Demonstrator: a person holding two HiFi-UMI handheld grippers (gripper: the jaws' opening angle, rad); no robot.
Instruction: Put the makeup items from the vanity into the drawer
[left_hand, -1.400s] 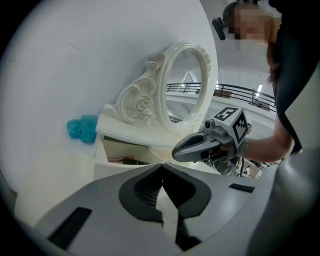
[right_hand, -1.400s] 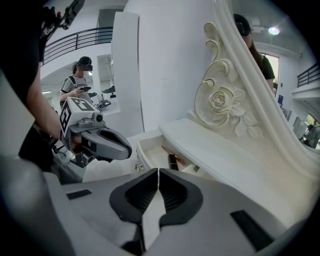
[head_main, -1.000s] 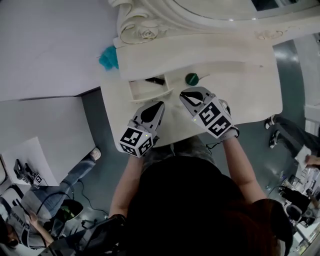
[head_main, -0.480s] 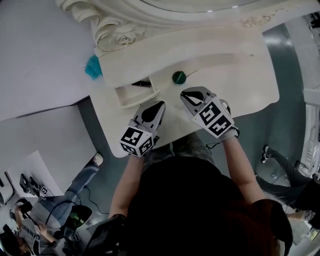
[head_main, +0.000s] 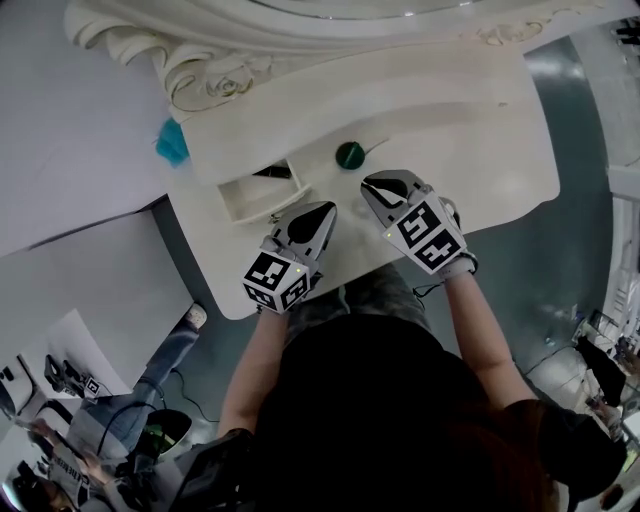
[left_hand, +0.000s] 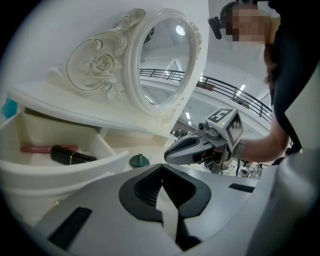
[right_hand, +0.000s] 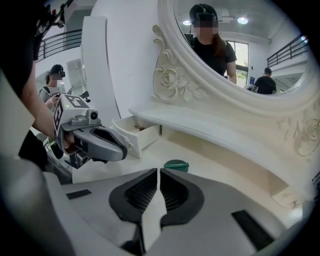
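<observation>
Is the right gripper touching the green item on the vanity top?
Apart. The left gripper view shows bare vanity top between the right gripper tip and the green item. The head view shows a gap too.

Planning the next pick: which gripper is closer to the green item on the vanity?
Right. The right gripper sits just short of the green item, slightly to its right; the left gripper is farther back, beside the open drawer.
</observation>
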